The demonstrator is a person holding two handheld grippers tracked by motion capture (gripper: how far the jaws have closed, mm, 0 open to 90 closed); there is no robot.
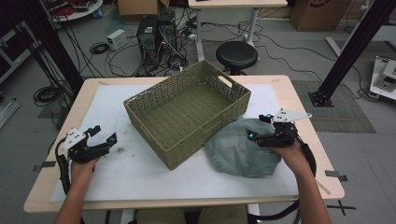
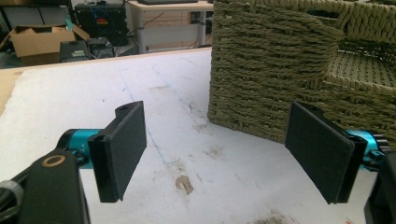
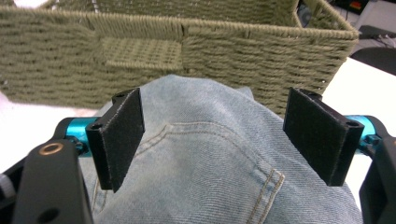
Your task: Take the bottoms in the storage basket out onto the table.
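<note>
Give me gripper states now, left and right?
Left gripper: open, holding nothing, over the white mat beside the wicker basket.
Right gripper: open, jaws either side of the denim garment, not clamped.

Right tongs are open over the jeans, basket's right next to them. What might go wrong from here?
1. The right tongs stand open above smooth denim of the jeans; closing there may pinch only a thin layer, or slip.
2. The jeans touch the basket wall, so lifting could drag or tip the light basket.
3. The left tongs, open and off to the side, cannot steady it.
</note>
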